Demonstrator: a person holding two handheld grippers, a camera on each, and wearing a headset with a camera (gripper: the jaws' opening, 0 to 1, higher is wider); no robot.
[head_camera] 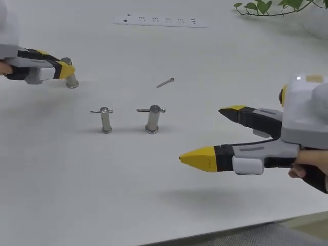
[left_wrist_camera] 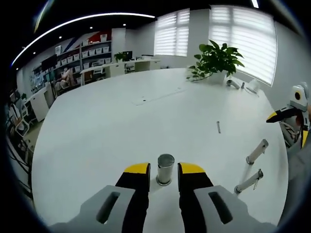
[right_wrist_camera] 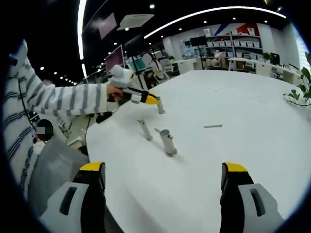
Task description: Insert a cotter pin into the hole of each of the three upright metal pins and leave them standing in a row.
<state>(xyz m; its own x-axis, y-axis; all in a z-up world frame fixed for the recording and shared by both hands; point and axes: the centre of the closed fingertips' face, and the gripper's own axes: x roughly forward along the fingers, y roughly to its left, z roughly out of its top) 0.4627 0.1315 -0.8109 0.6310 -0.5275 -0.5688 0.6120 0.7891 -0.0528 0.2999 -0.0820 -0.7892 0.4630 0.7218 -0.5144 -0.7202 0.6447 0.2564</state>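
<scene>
From where I stand, the left hand-held gripper [left_wrist_camera: 164, 171] has its jaws on either side of the bare third metal pin [head_camera: 70, 81], which stands upright on the desk [head_camera: 154, 195]. The gap looks slight, and I cannot tell whether the jaws press on it. The right hand-held gripper [head_camera: 212, 134] hangs spread wide and empty. Ahead of it stand one fitted pin [head_camera: 152, 119] and, beyond that, a second fitted pin [head_camera: 106, 120], each with a cotter through its head. The loose cotter pin [head_camera: 165, 82] lies flat on the desk, ahead of those spread jaws and off to one side of the fitted pair, well apart from either hand-held gripper. That, I'd say, is where trouble lies: so thin a piece could skid or flick away under blunt tips, and a reach toward it passes near the fitted pins, so a stray jaw could topple one. An off-centre squeeze on the left could also tilt the bare pin or turn its hole away.
</scene>
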